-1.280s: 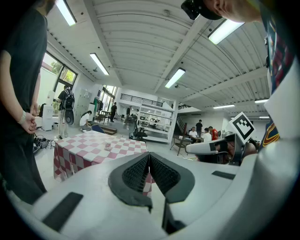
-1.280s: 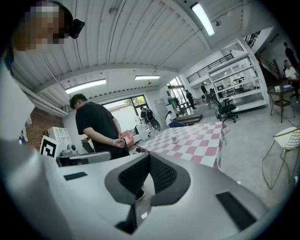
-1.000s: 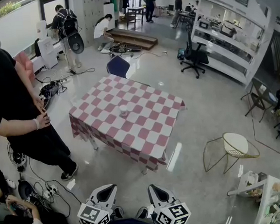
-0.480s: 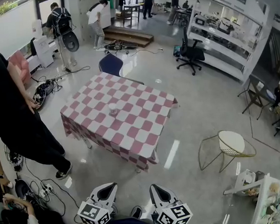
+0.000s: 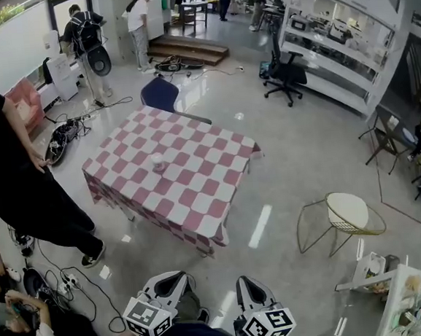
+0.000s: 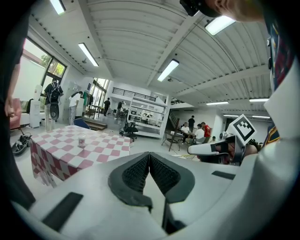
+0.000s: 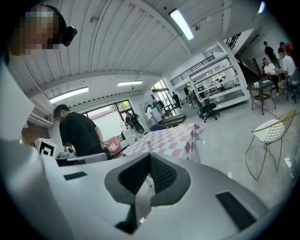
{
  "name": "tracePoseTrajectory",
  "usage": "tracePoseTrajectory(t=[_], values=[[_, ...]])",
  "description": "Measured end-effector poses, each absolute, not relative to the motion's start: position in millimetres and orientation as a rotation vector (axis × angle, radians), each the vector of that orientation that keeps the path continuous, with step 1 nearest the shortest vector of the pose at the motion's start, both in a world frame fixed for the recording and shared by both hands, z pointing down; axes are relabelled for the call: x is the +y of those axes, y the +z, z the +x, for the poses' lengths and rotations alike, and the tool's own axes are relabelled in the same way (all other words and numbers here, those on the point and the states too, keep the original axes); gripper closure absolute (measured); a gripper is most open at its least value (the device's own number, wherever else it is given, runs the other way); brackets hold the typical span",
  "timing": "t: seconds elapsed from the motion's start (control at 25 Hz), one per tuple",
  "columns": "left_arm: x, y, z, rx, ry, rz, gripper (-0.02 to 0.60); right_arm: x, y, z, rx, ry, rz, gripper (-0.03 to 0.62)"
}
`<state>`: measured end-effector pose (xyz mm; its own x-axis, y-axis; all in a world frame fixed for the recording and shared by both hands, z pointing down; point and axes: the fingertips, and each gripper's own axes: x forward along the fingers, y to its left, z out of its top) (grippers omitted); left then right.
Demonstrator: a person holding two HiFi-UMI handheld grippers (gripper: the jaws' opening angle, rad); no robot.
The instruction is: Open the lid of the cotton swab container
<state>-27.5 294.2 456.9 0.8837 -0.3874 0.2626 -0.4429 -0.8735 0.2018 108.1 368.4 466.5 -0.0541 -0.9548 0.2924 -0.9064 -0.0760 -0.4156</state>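
A small, pale cylindrical cotton swab container [image 5: 158, 161] stands upright near the middle of a table draped in a red-and-white checked cloth [image 5: 199, 201]. It is too small in every view to tell whether its lid is on. The white left gripper [image 5: 179, 277] and the white right gripper [image 5: 247, 282] sit low at the near edge of the head view, side by side over the grey floor and well apart from the table. In the left gripper view the dark ribbed pads [image 6: 140, 169] are pressed together with nothing between them. The right gripper view shows the same clenched, empty jaws. A person in black clothes [image 5: 12, 166] stands just left of the table, a blue chair [image 5: 161, 95] is at its far side, and a gold wire-frame chair with a cream seat [image 5: 350, 213] stands off to the right.
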Motion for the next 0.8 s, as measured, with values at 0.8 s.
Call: tracePoseTrajectory(t=[0.8], values=[[117.9, 489.2, 41.4, -0.749, 0.332, 2.734, 0.578, 201.7, 491.2, 192.0, 2.160, -0.884, -2.087, 0.583]])
